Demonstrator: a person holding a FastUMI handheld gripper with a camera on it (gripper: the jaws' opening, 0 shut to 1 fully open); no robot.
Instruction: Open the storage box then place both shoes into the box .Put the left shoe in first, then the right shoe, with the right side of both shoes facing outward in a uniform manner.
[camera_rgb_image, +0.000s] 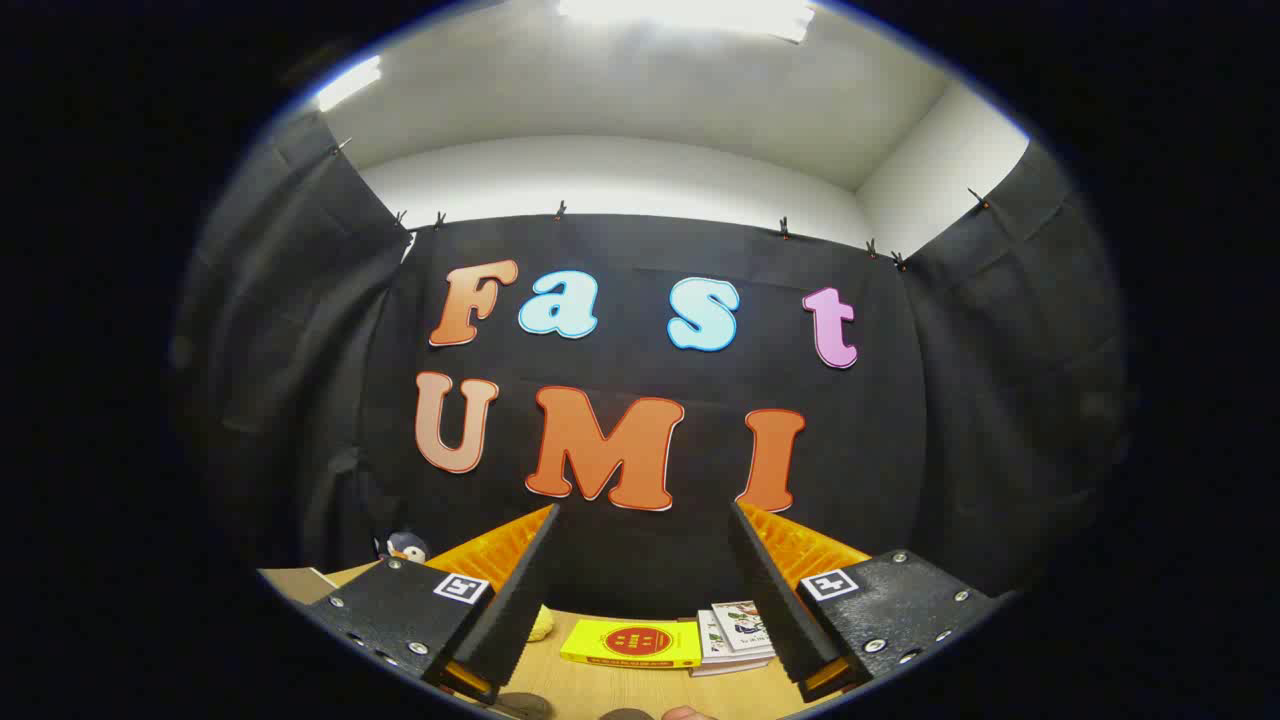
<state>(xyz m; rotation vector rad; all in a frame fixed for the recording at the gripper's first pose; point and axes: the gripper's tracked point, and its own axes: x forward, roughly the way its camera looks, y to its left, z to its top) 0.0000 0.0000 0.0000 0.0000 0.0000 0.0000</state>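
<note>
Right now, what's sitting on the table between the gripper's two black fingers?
In the gripper view, a flat yellow box with a red circle lies on the wooden table between the open gripper's fingers, beside a small stack of booklets.

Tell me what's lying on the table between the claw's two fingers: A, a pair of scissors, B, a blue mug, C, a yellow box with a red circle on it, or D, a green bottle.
C: a flat yellow box with a red circle lies on the wooden table between the open claw's fingers, beside a stack of booklets.
</note>
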